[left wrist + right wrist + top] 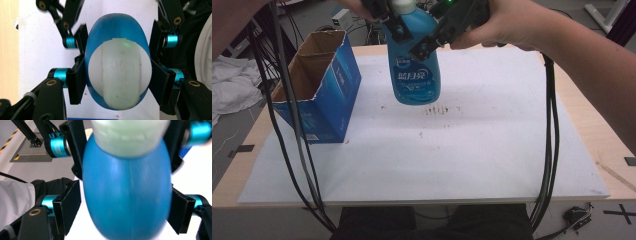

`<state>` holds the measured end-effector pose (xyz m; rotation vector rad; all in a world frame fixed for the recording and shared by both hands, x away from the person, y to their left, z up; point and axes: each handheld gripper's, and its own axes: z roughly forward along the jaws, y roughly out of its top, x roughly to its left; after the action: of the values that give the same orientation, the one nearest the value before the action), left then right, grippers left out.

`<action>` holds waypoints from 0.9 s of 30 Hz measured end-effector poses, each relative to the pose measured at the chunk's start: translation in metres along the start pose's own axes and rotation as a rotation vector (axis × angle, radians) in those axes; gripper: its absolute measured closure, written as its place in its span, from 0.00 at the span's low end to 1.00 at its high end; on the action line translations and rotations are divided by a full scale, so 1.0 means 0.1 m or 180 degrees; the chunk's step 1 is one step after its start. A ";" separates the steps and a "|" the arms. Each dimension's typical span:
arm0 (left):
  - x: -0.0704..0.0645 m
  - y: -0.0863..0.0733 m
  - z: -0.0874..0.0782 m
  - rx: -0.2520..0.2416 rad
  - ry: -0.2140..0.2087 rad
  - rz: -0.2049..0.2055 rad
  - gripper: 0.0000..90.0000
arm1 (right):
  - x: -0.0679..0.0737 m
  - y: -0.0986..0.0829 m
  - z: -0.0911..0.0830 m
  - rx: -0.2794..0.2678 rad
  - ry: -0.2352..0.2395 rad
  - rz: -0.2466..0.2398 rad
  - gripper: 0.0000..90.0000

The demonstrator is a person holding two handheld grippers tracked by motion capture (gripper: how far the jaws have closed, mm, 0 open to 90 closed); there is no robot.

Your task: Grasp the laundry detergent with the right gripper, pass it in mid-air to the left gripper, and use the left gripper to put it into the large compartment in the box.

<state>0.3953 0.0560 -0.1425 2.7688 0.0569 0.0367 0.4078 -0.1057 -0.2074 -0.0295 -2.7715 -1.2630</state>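
A blue detergent bottle (414, 70) with a white cap (403, 5) hangs upright above the far middle of the white board (472, 150). From the upper left, my left gripper (398, 29) is shut on the bottle's shoulder. My right gripper (430, 44) comes from the upper right and is shut on the bottle just below. In the left gripper view I look down on the cap (120, 75), with my left gripper (117, 82) pressing both sides of the bottle. In the right gripper view the right gripper (125, 210) flanks the blue body (125, 195) closely.
An open blue carton (319, 90) stands on the board's left side, its cardboard inside showing. Black cables (297, 145) trail over the carton's near side, and more (549, 150) hang at the right. The board lies on a wooden table (597, 145). White cloth (232, 80) lies on the floor at left.
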 end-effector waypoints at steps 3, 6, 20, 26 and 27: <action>0.00 -0.04 -0.04 0.0007 0.0028 -0.0063 0.43 | -0.06 -0.03 -0.06 -0.0015 -0.0063 0.0124 0.14; 0.01 -0.09 -0.09 -0.0016 0.0052 -0.0169 0.43 | -0.12 -0.06 -0.09 0.0015 -0.0076 0.0224 0.14; 0.00 -0.46 -0.43 -0.0088 0.0335 -0.0518 0.43 | -0.38 -0.42 -0.25 0.0427 -0.0331 0.0614 0.14; -0.02 -0.62 -0.59 -0.0126 0.0431 -0.0697 0.43 | -0.47 -0.64 -0.30 0.0767 -0.0452 0.0775 0.14; -0.02 -0.65 -0.61 -0.0124 0.0453 -0.0720 0.43 | -0.48 -0.68 -0.31 0.0822 -0.0451 0.0805 0.14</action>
<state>0.3891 0.1388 -0.1094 2.6989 0.4011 0.1733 0.4545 -0.1728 -0.2432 -0.4505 -2.9087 -0.8694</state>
